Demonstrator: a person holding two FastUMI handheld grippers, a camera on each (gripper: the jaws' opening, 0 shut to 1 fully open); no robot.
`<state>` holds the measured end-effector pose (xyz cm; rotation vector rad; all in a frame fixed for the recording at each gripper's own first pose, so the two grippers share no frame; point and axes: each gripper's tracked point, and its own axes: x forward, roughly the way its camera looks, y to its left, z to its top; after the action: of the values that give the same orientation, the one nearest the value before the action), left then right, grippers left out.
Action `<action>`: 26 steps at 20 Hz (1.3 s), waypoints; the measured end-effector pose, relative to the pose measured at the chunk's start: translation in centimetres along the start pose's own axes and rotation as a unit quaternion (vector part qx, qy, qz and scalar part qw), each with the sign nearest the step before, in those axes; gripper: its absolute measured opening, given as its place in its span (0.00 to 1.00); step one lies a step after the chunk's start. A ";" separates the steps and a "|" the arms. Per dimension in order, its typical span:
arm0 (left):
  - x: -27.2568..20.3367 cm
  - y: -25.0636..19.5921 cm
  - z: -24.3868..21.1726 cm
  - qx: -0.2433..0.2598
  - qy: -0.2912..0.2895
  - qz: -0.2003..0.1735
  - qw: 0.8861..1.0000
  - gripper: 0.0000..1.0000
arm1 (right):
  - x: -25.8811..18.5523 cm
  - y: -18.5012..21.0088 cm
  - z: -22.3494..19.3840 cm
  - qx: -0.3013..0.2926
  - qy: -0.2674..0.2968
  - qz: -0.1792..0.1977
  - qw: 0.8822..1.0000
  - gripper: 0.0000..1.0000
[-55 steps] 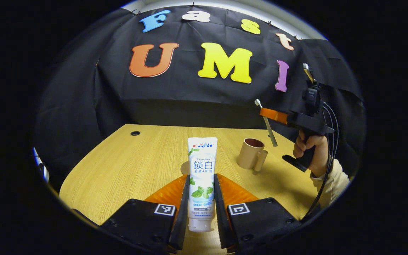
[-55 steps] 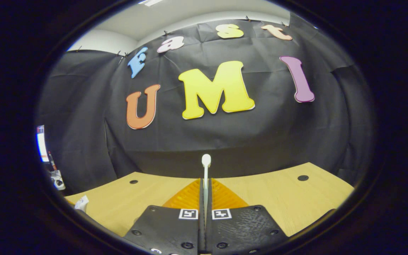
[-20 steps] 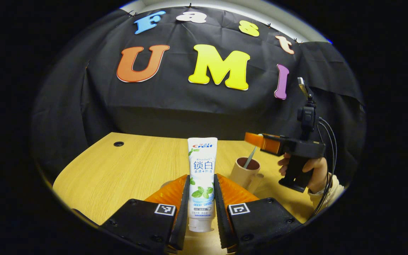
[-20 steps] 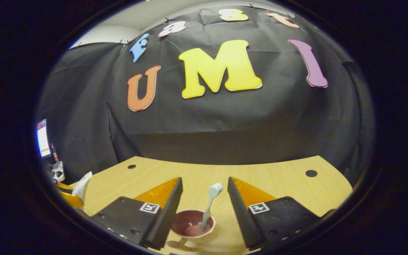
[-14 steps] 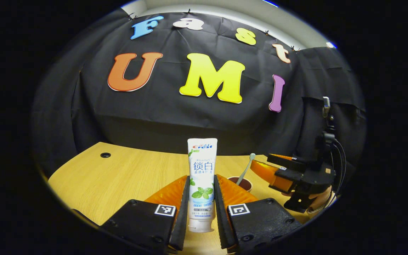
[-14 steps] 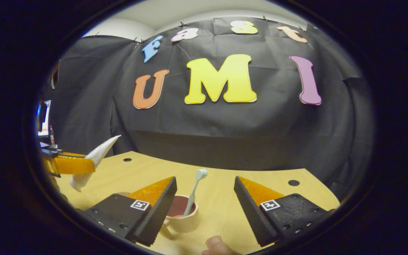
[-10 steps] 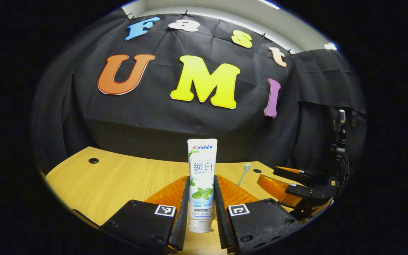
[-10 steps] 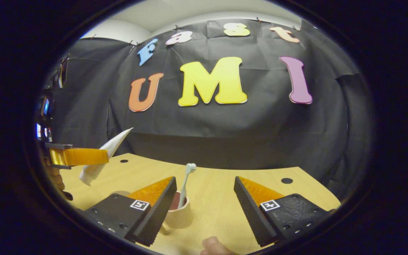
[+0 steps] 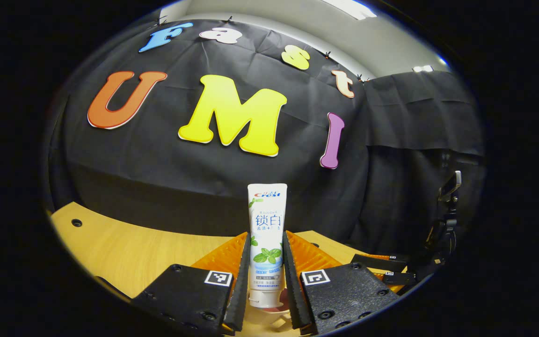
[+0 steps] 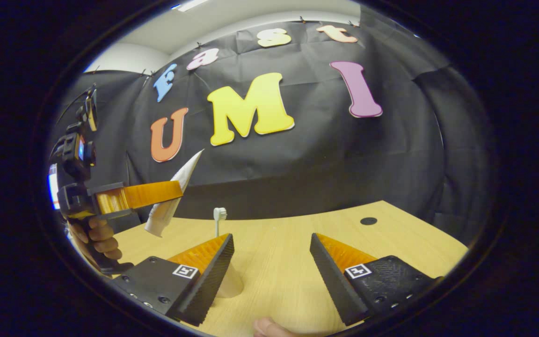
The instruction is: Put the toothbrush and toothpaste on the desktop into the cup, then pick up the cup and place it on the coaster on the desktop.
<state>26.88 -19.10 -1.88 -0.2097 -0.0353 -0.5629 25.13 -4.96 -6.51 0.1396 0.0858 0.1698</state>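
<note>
My left gripper (image 9: 265,236) is shut on a white toothpaste tube (image 9: 267,220), cap end down. Just under the cap a sliver of the cup (image 9: 269,314) shows, with its dark red inside. In the right gripper view the same gripper (image 10: 176,189) hangs at the left, a hand (image 10: 98,236) on its grip, holding the tilted tube (image 10: 173,196) above and left of the cup. The beige cup (image 10: 229,283) stands half hidden behind my right gripper's left finger, and the white toothbrush (image 10: 219,215) stands in it, head up. My right gripper (image 10: 270,243) is open and holds nothing.
The wooden table (image 10: 297,252) has a round cable hole (image 10: 368,220) at the back right and another hole (image 9: 76,223) at the far left. The right gripper (image 9: 377,267) sits low at the right edge of the left gripper view. A fingertip (image 10: 269,327) shows at the bottom.
The right gripper let the toothbrush go into the cup, opened and drew back. The left gripper carried the toothpaste rightwards until it hangs over the cup.
</note>
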 end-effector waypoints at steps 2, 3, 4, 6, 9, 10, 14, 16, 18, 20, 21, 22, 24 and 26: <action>0.5 0.1 -1.3 -0.006 0.013 -0.005 1.000 0.40 | 0.1 -0.8 0.1 0.051 0.007 0.003 0.999 0.97; 0.7 0.3 -1.8 -0.005 0.015 -0.006 1.000 0.40 | 0.2 -1.1 -0.1 0.076 0.014 0.004 0.997 0.99; 0.8 0.3 -2.5 -0.003 0.020 -0.009 1.000 0.41 | 0.2 -1.3 -0.1 0.096 0.017 0.007 0.995 0.94; 0.8 -0.4 -3.3 0.001 0.025 -0.029 0.999 0.41 | 0.4 -2.1 0.0 0.096 0.012 -0.004 0.995 0.97; 1.4 -0.8 -3.8 0.027 0.020 -0.039 0.999 0.41 | 0.4 -2.4 0.0 0.021 0.006 -0.032 0.999 0.97; 1.7 -0.7 -4.3 0.037 0.026 -0.037 0.998 0.41 | 0.3 -2.2 0.1 0.002 0.001 -0.036 0.999 0.97; 1.4 -0.9 -4.8 0.044 0.033 -0.039 0.998 0.43 | 0.5 -1.9 -0.4 -0.045 0.002 -0.043 0.998 0.97; 1.0 -1.2 -4.1 0.043 0.022 -0.043 0.998 0.49 | 0.5 -1.7 -0.5 -0.044 0.004 -0.042 0.998 0.97; 1.0 -1.3 -4.1 0.041 0.020 -0.044 0.998 0.54 | 0.6 -1.9 -0.5 -0.040 0.003 -0.043 0.998 0.97; 0.7 -1.0 -4.4 0.049 0.030 -0.037 0.998 0.55 | 0.6 -2.4 -0.7 -0.036 0.007 -0.049 0.998 0.97; 0.4 -0.7 -4.2 0.052 0.032 -0.030 0.998 0.55 | 0.6 -2.1 -0.7 -0.036 0.007 -0.048 0.998 0.97; -0.1 -0.6 -4.0 0.048 0.032 -0.025 0.998 0.55 | 0.8 -2.1 -0.8 -0.039 0.007 -0.049 0.998 0.97; -1.6 -0.5 -3.6 0.041 0.032 -0.018 0.998 0.58 | 0.9 -2.2 -1.2 -0.045 0.011 -0.053 0.998 0.97; -3.8 0.2 -2.8 0.051 0.027 0.003 0.998 0.65 | 1.1 -1.8 -1.3 -0.046 0.011 -0.051 0.998 0.97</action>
<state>23.75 -17.55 -4.97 -0.0950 -0.0106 -0.5587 26.38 -6.35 -8.15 0.0403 0.1074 0.0726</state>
